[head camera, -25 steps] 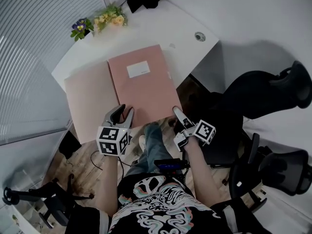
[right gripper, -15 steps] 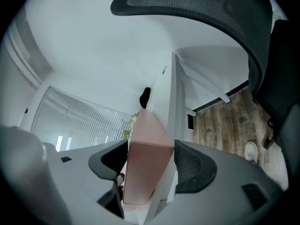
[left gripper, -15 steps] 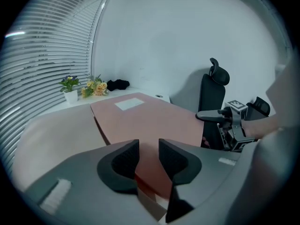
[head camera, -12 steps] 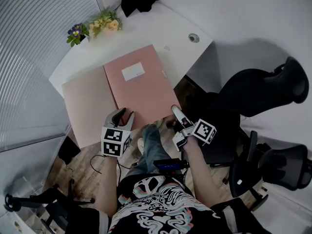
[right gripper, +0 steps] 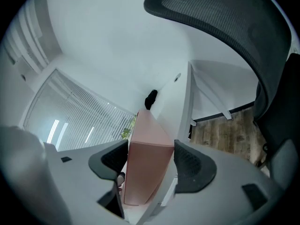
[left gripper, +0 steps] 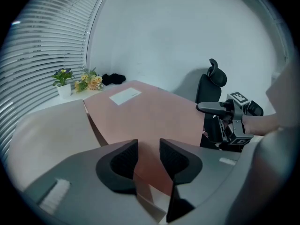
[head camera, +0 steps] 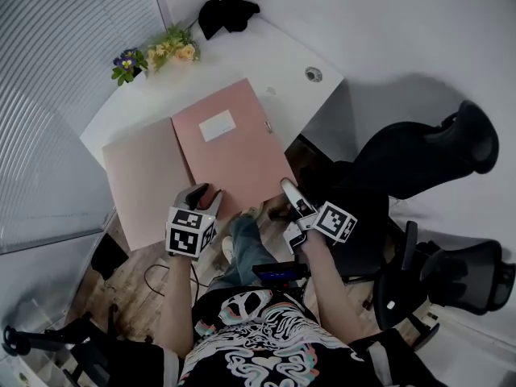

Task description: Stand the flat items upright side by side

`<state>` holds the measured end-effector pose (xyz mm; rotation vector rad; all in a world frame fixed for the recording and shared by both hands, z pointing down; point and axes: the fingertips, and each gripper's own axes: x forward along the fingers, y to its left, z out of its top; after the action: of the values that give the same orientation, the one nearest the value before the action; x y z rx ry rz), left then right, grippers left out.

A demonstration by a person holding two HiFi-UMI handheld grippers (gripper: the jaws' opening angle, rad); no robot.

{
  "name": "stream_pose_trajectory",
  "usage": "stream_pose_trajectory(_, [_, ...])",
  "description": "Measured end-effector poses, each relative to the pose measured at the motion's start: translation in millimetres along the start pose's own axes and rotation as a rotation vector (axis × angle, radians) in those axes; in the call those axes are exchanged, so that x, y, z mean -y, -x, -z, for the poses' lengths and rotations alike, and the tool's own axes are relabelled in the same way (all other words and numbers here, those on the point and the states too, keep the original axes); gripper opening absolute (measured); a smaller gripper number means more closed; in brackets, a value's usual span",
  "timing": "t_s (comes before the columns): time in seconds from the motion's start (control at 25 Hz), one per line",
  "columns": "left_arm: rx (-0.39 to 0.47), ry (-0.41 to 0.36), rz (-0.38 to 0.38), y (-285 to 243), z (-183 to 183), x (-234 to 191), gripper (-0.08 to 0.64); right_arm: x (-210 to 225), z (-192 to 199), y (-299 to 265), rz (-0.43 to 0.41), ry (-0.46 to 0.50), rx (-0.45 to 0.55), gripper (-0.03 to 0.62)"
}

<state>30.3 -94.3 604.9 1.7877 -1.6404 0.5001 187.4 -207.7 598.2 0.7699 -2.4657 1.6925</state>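
Two flat folders lie side by side on the white desk (head camera: 282, 63). The darker pink folder (head camera: 230, 147) carries a white label; a paler one (head camera: 145, 180) lies to its left. My left gripper (head camera: 201, 193) sits at the darker folder's near edge. Its jaws are opening, with that edge (left gripper: 150, 111) in the gap and no pad pressing on it. My right gripper (head camera: 289, 190) is at the folder's near right corner. In the right gripper view, the folder's thick end (right gripper: 145, 172) fills the space between the pads, and the gripper (right gripper: 151, 146) looks shut on it.
Small flower pots (head camera: 153, 51) and a black cloth (head camera: 230, 10) sit at the desk's far end, near a cable hole (head camera: 312, 73). Black office chairs (head camera: 427, 151) stand to the right. Window blinds run along the left. The person's legs are under the near edge.
Both grippers stay at the darker folder's near edge. The head view has drifted a little, and neither folder has visibly moved on the desk.
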Motion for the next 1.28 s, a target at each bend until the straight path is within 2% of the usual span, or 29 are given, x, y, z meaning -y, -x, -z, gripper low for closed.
stream_pose_trajectory(0.2, [0.001, 0.003, 0.015, -4, -4, 1, 0.144, -10, -9, 0, 0.016, 0.057, 0.005, 0.304])
stream_pose_trajectory(0.4, [0.054, 0.054, 0.086, -6, -17, 7, 0.165, -22, -16, 0, 0.029, 0.105, 0.01, 0.304])
stream_pose_trajectory(0.52, [0.064, 0.052, 0.116, -10, -24, 14, 0.169, -30, -16, 1, 0.035, 0.154, 0.004, 0.304])
stream_pose_trajectory(0.92, [0.067, 0.075, 0.161, -20, -36, 22, 0.173, -50, -32, 8, 0.078, 0.307, 0.027, 0.302])
stream_pose_trajectory(1.28, [0.083, 0.137, 0.21, -29, -46, 28, 0.176, -64, -49, 10, 0.1, 0.422, 0.027, 0.302])
